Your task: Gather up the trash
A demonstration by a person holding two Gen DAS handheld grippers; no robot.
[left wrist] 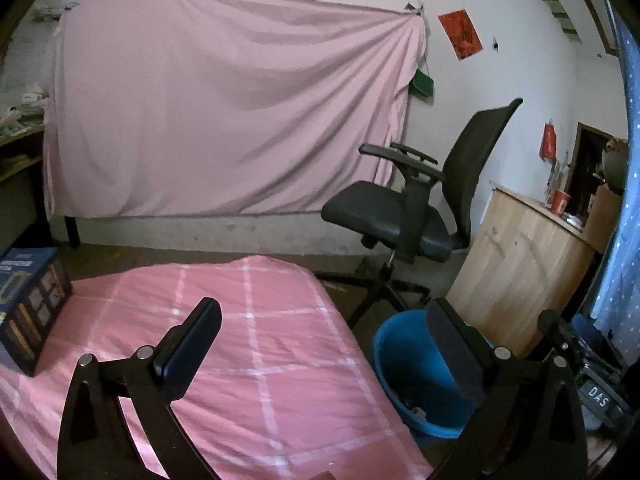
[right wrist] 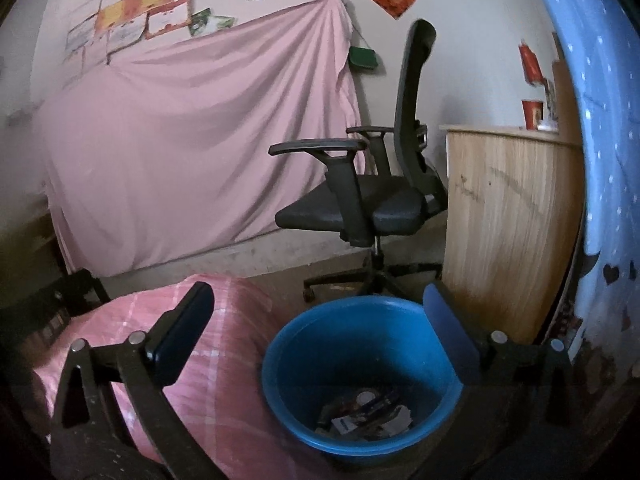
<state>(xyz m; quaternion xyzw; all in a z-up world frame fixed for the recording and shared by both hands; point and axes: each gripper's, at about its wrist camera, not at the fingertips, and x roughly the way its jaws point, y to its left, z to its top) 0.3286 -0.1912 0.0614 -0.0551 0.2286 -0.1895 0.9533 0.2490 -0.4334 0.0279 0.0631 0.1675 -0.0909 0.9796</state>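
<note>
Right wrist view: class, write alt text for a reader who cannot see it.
Open right gripper hangs empty above a blue bucket holding wrappers. Left is a pink checked cloth; behind, a black office chair.

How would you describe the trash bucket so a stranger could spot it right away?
Find the pink checked bed. On the floor beside it, in front of the black office chair and wooden cabinet, stands the blue bucket. It alone is round, bright blue, with wrappers inside.

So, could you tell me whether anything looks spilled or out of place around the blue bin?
Nothing stands out. The trash lies inside the blue bin, which stands upright beside the pink checked cover; no litter shows there.
</note>
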